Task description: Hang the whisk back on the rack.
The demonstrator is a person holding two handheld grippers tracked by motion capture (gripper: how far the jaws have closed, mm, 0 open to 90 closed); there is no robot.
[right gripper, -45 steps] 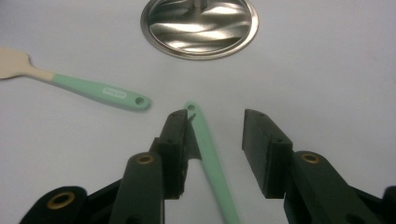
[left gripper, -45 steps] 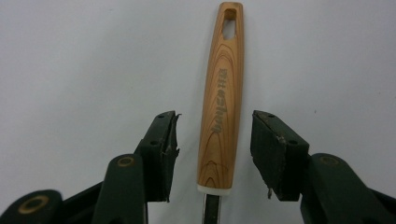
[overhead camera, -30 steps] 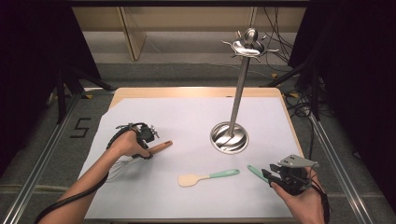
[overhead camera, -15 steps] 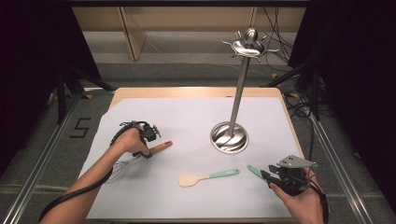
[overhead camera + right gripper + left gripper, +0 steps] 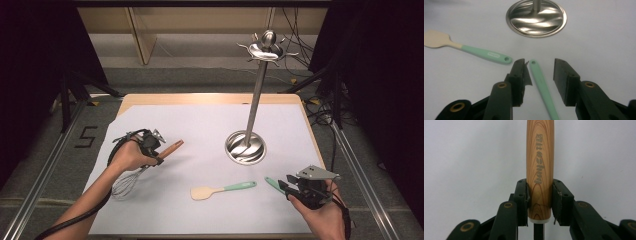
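Count of things on the table

One whisk (image 5: 131, 181) with a wooden handle (image 5: 540, 167), at 9 o'clock. Two mint-green-handled utensils: one spatula (image 5: 220, 190) with a cream blade near 6 o'clock, and one second green handle (image 5: 542, 86) at 4 o'clock, its head hidden. One steel utensil stand (image 5: 252, 107) with a round base, just right of centre towards 2 o'clock. One white sheet (image 5: 210, 130) covers the table (image 5: 210, 97). Two hand-held grippers: the left gripper (image 5: 148, 145) and the right gripper (image 5: 300, 186).
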